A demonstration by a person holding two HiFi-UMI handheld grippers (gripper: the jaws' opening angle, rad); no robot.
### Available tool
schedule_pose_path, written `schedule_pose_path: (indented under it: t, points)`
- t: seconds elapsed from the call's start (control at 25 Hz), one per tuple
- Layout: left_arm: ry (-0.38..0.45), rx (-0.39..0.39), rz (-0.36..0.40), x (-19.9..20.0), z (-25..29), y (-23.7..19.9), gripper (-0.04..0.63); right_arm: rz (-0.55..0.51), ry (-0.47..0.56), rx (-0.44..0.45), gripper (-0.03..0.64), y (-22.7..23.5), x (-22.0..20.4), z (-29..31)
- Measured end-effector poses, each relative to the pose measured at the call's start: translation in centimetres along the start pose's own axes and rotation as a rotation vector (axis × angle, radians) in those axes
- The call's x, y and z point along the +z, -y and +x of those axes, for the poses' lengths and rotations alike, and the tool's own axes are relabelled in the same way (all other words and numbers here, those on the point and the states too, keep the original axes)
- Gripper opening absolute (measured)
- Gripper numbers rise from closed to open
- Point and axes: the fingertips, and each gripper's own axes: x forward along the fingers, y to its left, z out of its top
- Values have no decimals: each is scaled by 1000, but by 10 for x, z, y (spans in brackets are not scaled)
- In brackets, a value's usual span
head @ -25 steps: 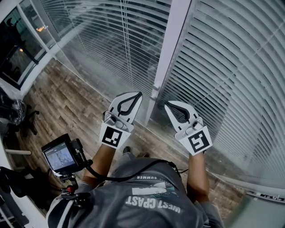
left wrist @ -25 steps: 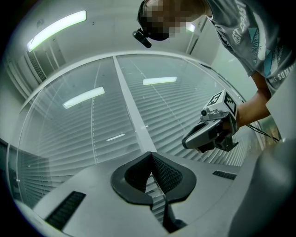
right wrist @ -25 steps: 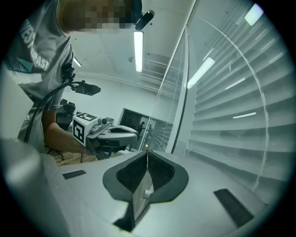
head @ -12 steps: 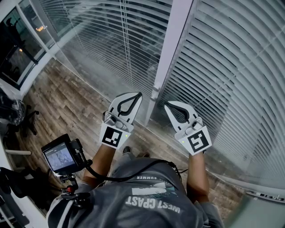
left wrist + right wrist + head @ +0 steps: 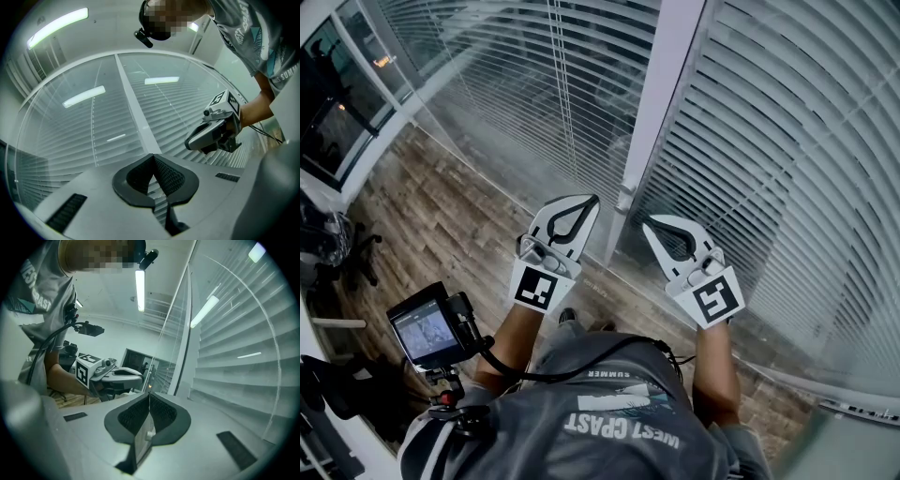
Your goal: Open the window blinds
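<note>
Left gripper (image 5: 594,198) and right gripper (image 5: 646,225): jaws together, empty, near the blinds (image 5: 787,141), flanking the frame post (image 5: 661,103).

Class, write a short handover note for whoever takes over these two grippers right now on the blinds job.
Left gripper: shut, empty, beside the white mullion.
Right gripper: shut, nothing visibly held, on the mullion's other side.
Left blind and right blind: both down over the glass; cords hang in front of the left blind.
Done: nothing yet.
To do: probably take the cords and open the blinds.
</note>
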Motion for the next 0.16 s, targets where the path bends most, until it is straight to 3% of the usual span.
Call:
schedule_pose_path:
  t: [0.16]
  points:
    - [2,-3,1,-1,-1,1,5,-9,3,4,5,-2,0,0]
